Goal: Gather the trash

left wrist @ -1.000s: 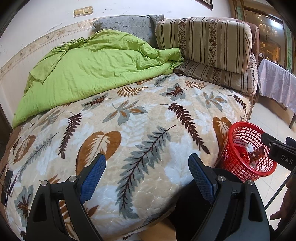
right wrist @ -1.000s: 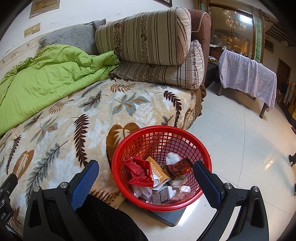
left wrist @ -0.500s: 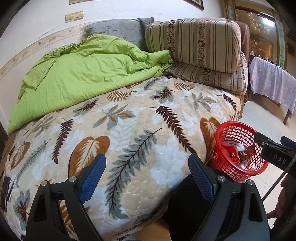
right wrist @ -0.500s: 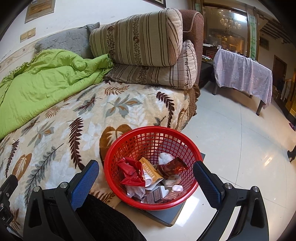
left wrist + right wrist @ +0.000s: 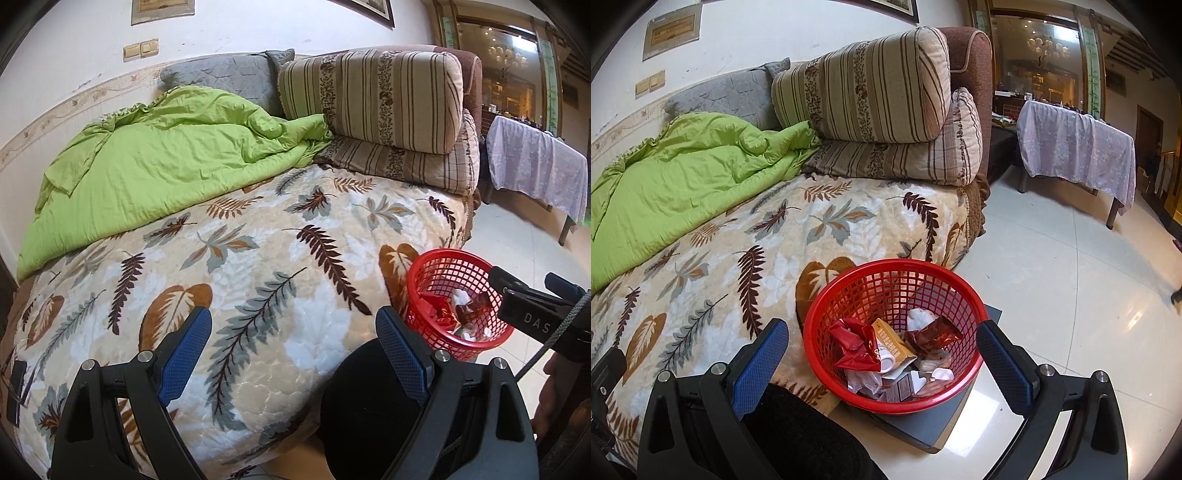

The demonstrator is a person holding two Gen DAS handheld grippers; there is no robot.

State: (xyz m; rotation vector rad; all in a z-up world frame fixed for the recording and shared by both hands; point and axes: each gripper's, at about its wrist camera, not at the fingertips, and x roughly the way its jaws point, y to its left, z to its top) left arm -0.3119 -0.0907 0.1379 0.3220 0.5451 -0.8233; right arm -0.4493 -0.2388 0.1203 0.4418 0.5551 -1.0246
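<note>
A red mesh basket (image 5: 849, 295) stands on a grey slab on the floor beside the bed, also in the left wrist view as the red basket (image 5: 436, 273). Inside lie a red wrapper (image 5: 855, 345), an orange carton (image 5: 890, 341), a dark red wrapper (image 5: 936, 332) and crumpled white paper. My right gripper (image 5: 882, 354) hovers open just in front of the basket, nothing between its fingers. My left gripper (image 5: 293, 350) hangs open over the leaf-patterned bed cover (image 5: 258, 258), holding nothing. No loose trash shows on the bed.
A green quilt (image 5: 155, 162) lies bunched at the back left of the bed. Two striped cushions (image 5: 373, 99) are stacked at the headboard end. A cloth-covered table (image 5: 1078, 147) stands across the shiny tiled floor (image 5: 1071, 295). A dark-clothed knee (image 5: 369, 406) sits below the grippers.
Both views have pulled back and tilted up a little, so the bed and basket look slightly farther off. Both grippers stay open, and the basket's contents are unchanged.
</note>
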